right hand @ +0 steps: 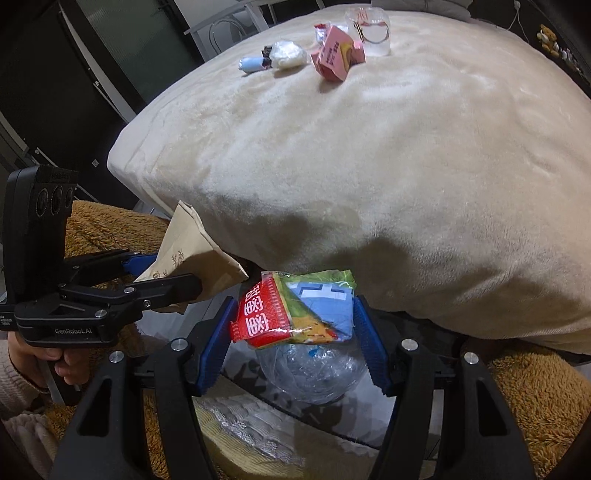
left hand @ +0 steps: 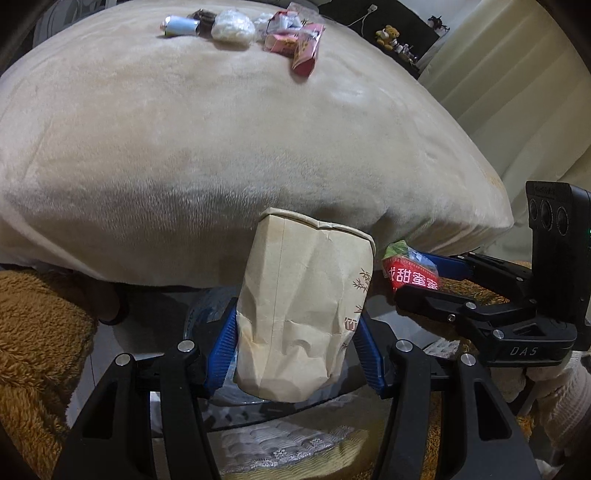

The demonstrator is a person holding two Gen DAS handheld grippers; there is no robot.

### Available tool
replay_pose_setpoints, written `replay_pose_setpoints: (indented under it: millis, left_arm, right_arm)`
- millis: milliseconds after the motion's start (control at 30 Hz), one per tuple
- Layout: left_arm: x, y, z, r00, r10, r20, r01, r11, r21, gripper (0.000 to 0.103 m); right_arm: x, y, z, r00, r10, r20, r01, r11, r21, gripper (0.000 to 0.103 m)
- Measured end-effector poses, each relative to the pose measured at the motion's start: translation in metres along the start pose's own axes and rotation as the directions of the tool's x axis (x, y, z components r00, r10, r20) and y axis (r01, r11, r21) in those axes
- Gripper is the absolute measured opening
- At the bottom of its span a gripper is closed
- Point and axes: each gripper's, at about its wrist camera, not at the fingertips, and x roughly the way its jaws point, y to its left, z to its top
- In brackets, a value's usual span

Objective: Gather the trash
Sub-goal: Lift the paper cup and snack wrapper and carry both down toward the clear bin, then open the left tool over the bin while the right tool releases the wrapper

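Observation:
My left gripper (left hand: 295,325) is shut on a crumpled brown paper bag (left hand: 303,314), held off the near edge of the beige blanket (left hand: 221,147). My right gripper (right hand: 291,325) is shut on a red, green and blue snack wrapper (right hand: 295,310); it also shows in the left wrist view (left hand: 410,273), just right of the bag. Below both hangs a clear plastic bag (right hand: 310,373). More trash lies at the blanket's far side: a pink carton (right hand: 336,55), a white wad (right hand: 288,53), a small blue tube (right hand: 253,63) and a clear cup (right hand: 373,31).
A brown fleece cover (right hand: 535,398) lies on both sides below the blanket. A patterned cloth (left hand: 280,446) sits underneath. Pale curtains (left hand: 517,92) hang at the right, with a shelf holding a small teddy bear (left hand: 388,37) behind.

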Motion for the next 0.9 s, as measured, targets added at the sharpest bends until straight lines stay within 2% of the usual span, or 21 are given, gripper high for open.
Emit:
replay_pose_setpoints:
  millis: [133,300,567,667,700,733,767,900]
  left_arm:
    - [0.021,0.013,-0.003,0.998,0.006,-0.069,-0.009,0.999,-0.041,0.056]
    - [0.040,0.028,-0.012,0.989,-0.001,-0.145,-0.013,0.995,-0.096,0.056]
    - [0.058,0.038,-0.019,0.970,-0.012,-0.242,-0.024,0.989,-0.145,0.056]
    - [0.061,0.037,-0.020,0.965,-0.021,-0.260,-0.020,0.988,-0.153,0.058]
    - [0.062,0.036,-0.020,0.963,-0.017,-0.270,-0.023,0.989,-0.145,0.061]
    - [0.062,0.035,-0.021,0.962,-0.008,-0.274,-0.030,0.990,-0.136,0.071]
    - [0.060,0.034,-0.021,0.964,-0.002,-0.267,-0.035,0.991,-0.132,0.080]
    - [0.057,0.035,-0.021,0.967,-0.008,-0.256,-0.029,0.990,-0.137,0.081]
  right_arm:
    - [0.018,-0.009,0.000,0.997,0.019,-0.073,-0.015,0.999,0.050,0.063]
    - [0.037,-0.024,0.000,0.992,0.036,-0.125,-0.021,0.993,0.120,0.063]
    - [0.055,-0.026,-0.002,0.981,0.059,-0.184,-0.030,0.987,0.157,0.064]
    - [0.055,-0.027,0.000,0.980,0.084,-0.178,-0.050,0.981,0.186,0.065]
    - [0.056,-0.027,0.001,0.980,0.094,-0.176,-0.059,0.979,0.194,0.067]
    - [0.055,-0.027,0.002,0.980,0.100,-0.171,-0.065,0.978,0.200,0.075]
    - [0.053,-0.027,0.002,0.983,0.098,-0.158,-0.065,0.977,0.203,0.077]
    - [0.050,-0.029,0.007,0.987,0.087,-0.137,-0.056,0.975,0.214,0.078]
